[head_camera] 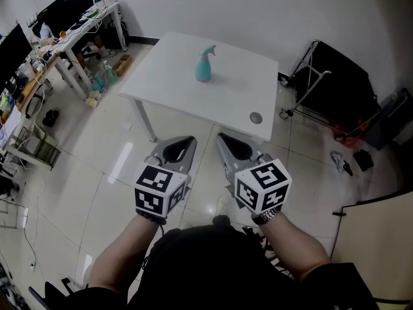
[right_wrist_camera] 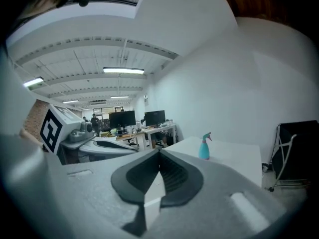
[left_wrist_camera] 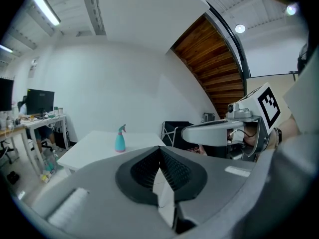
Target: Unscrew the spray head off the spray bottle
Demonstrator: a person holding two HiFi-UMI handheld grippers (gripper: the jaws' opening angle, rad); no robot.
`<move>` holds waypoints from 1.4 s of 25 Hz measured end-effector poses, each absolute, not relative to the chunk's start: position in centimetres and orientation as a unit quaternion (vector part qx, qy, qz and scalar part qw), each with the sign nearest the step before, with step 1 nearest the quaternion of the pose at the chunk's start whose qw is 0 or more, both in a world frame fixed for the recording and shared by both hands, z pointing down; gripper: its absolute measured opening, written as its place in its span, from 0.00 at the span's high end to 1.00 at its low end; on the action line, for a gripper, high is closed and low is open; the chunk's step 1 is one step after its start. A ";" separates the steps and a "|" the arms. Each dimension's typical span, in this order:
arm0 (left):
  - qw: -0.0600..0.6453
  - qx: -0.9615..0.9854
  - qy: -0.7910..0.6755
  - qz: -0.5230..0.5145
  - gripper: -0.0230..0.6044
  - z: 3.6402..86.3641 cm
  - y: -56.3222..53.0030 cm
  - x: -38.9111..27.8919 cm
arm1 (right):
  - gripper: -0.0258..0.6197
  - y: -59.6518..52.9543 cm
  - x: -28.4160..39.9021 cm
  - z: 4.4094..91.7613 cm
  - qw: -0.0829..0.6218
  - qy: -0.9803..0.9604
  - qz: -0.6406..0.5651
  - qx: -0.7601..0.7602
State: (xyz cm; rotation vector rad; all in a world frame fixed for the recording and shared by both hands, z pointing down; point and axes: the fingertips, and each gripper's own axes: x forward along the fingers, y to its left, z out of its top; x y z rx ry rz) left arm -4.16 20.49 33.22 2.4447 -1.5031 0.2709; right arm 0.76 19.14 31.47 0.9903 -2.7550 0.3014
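A teal spray bottle (head_camera: 204, 65) with a teal spray head stands upright near the middle of a white table (head_camera: 177, 89). It also shows small and far off as the spray bottle (left_wrist_camera: 120, 140) in the left gripper view and the spray bottle (right_wrist_camera: 204, 147) in the right gripper view. My left gripper (head_camera: 191, 138) and right gripper (head_camera: 220, 135) hover side by side above the floor, short of the table's near edge. Both are shut with nothing between the jaws. The right gripper's body (left_wrist_camera: 219, 132) shows in the left gripper view.
A round grey cap (head_camera: 256, 117) sits in the table's near right corner. Desks with monitors (head_camera: 64, 8) and clutter line the left. A black folding cart (head_camera: 335, 86) stands right of the table. Glossy tiled floor lies between me and the table.
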 end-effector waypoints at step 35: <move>0.148 0.772 -0.608 0.112 0.94 34.1 5.9 3.0 | 0.97 4.1 8.1 32.7 0.111 -0.959 0.121 0.231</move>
